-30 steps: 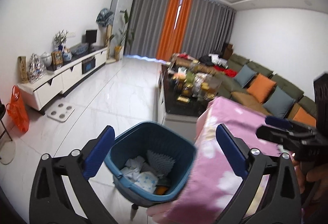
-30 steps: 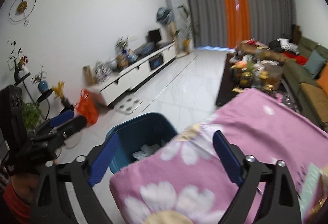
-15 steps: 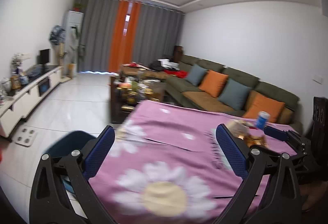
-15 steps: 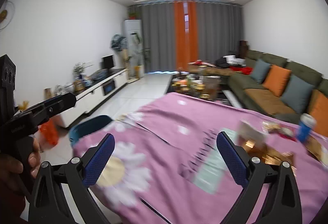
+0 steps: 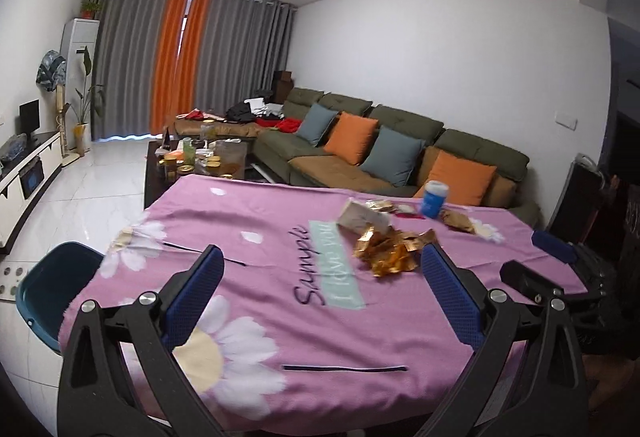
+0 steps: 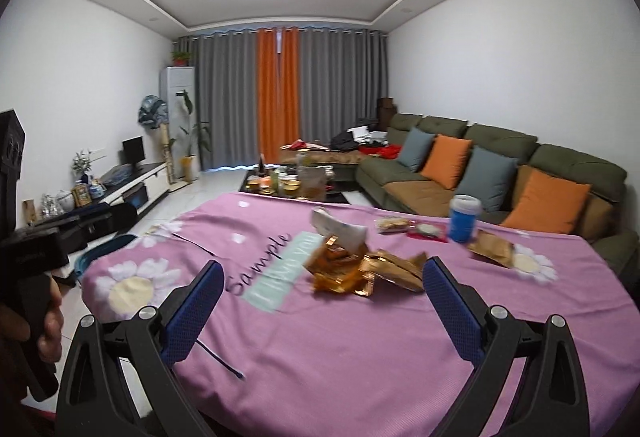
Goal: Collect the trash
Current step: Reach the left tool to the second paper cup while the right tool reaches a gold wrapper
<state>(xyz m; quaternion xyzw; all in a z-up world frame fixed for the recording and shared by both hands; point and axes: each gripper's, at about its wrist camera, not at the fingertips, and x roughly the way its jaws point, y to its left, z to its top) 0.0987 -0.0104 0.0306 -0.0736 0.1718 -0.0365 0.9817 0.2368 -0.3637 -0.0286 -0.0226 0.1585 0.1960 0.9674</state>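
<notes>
A table under a pink daisy cloth holds trash: a heap of gold foil wrappers, a crumpled white paper, a blue cup, and more wrappers beyond it. A blue trash bin stands on the floor at the table's left corner. My left gripper is open and empty over the near table. My right gripper is open and empty, just short of the foil heap.
A green sofa with orange and grey cushions runs behind the table. A cluttered dark coffee table stands beyond. A white TV cabinet lines the left wall. A dark chair is at the right.
Both grippers swung right from over the blue bin to face the table top. The foil heap and cup came into view and are closer now. Both stayed open.
</notes>
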